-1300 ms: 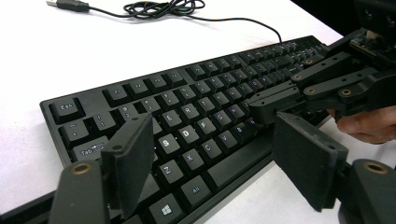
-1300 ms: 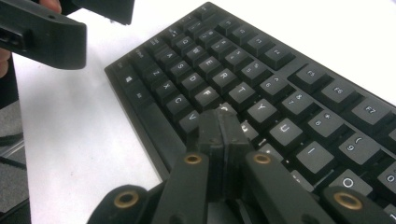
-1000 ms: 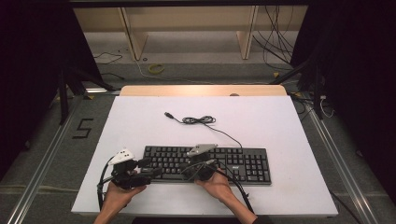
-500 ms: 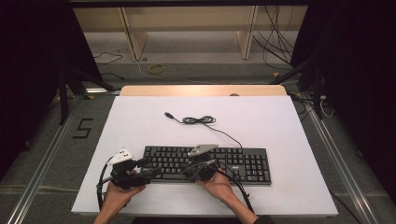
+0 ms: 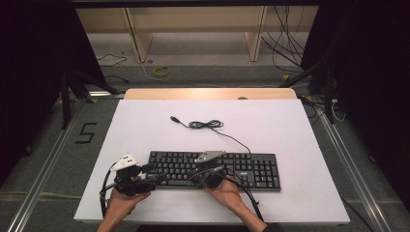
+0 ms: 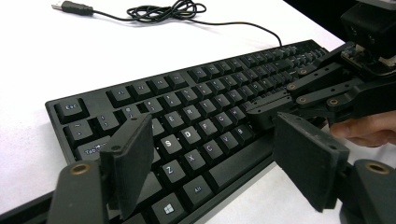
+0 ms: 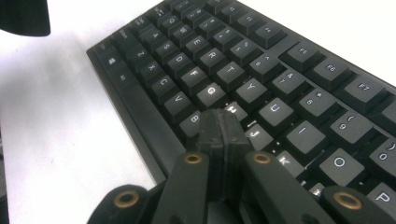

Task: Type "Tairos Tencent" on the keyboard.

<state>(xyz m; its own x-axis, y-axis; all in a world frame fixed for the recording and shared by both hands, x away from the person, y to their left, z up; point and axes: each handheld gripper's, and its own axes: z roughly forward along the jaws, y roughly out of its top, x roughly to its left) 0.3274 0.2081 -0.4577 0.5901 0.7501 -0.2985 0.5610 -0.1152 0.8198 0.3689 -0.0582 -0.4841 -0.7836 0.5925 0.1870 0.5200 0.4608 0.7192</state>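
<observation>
Near the front edge of the white table point(image 5: 300, 135) lies a black keyboard point(image 5: 251, 169), its long axis running left to right, with its loose cable point(image 5: 208, 124) coiled farther back. Both claws work at its left half. The right gripper point(image 7: 219, 125) has its jaws pressed together, holding nothing, and its joined tip sits over the middle letter rows, about at the H and B keys; whether it is pressing a key I cannot tell. The left gripper point(image 6: 210, 158) stands wide open just off the keyboard's near-left corner, its jaws on either side of the lower-left keys. For key-pressing, the keys lie straight below the right tip, so that hand looks the nearer one to the work.
</observation>
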